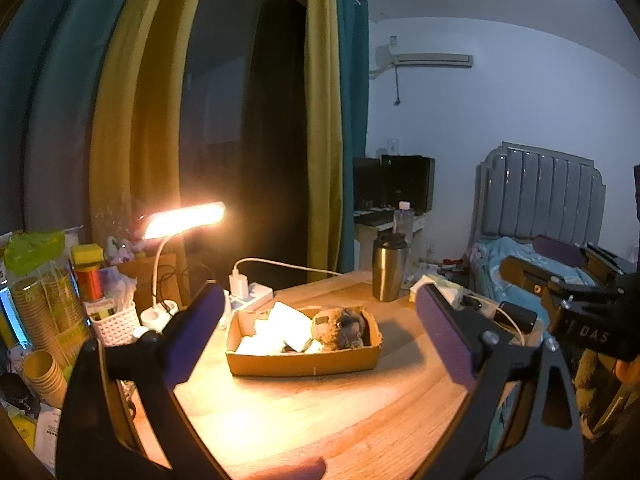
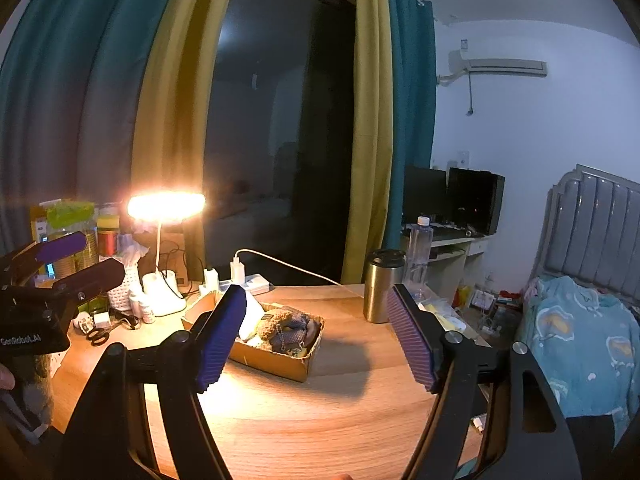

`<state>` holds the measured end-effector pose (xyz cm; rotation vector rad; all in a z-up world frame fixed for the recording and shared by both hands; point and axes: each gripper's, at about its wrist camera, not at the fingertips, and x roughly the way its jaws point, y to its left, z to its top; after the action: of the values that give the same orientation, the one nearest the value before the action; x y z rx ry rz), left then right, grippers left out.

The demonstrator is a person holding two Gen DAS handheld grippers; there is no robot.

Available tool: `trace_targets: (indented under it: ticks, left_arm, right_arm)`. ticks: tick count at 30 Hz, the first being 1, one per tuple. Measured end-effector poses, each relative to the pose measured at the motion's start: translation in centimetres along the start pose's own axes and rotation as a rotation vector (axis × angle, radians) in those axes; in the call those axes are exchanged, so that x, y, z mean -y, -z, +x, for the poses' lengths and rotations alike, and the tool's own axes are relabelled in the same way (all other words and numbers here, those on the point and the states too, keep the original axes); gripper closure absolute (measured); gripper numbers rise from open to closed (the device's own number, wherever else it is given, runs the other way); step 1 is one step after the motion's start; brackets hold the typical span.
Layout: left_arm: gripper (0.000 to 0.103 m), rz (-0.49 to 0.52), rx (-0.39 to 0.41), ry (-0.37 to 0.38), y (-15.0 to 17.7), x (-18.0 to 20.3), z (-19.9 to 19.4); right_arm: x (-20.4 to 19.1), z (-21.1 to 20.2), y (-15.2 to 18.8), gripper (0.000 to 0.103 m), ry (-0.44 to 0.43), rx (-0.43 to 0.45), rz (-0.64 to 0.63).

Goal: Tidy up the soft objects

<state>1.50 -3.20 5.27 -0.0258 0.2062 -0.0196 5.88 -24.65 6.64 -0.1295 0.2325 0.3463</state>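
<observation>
Item: cardboard tray (image 1: 304, 364), on wooden table (image 1: 320, 420) under lit desk lamp (image 1: 184, 219). Contents: brown plush toy (image 1: 332, 326), white soft pieces (image 1: 280, 326), a bluish knitted piece (image 2: 298, 327). My left gripper (image 1: 320, 332): jaws wide apart, empty. My right gripper (image 2: 316, 340): jaws apart, empty, short of the tray.

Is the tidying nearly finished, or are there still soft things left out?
Looks nearly done: the teddy and white cloths lie in the cardboard box. Both tongs, left and right, are open and hold nothing. No soft things show on the bare table.
</observation>
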Motion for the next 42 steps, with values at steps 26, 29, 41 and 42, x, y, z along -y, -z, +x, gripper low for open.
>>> trace_targets:
  ticks: [26,29,41,42]
  left_arm:
    - [0.006,-0.008,0.011,-0.011,0.17,-0.35,0.09]
    - [0.006,-0.008,0.01,-0.01,0.16,-0.3,0.1]
    - [0.006,-0.006,0.011,-0.007,0.17,-0.24,0.04]
    - [0.006,-0.004,0.011,-0.007,0.15,-0.19,0.06]
  right_arm:
    - [0.33,0.14,-0.1,0.027,-0.007,-0.007,0.002]
    - [0.33,0.2,-0.08,0.027,-0.007,-0.007,0.001]
    - [0.57,0.21,-0.06,0.027,-0.007,-0.008,0.002]
    - [0.56,0.23,-0.06,0.027,-0.007,-0.008,0.002]
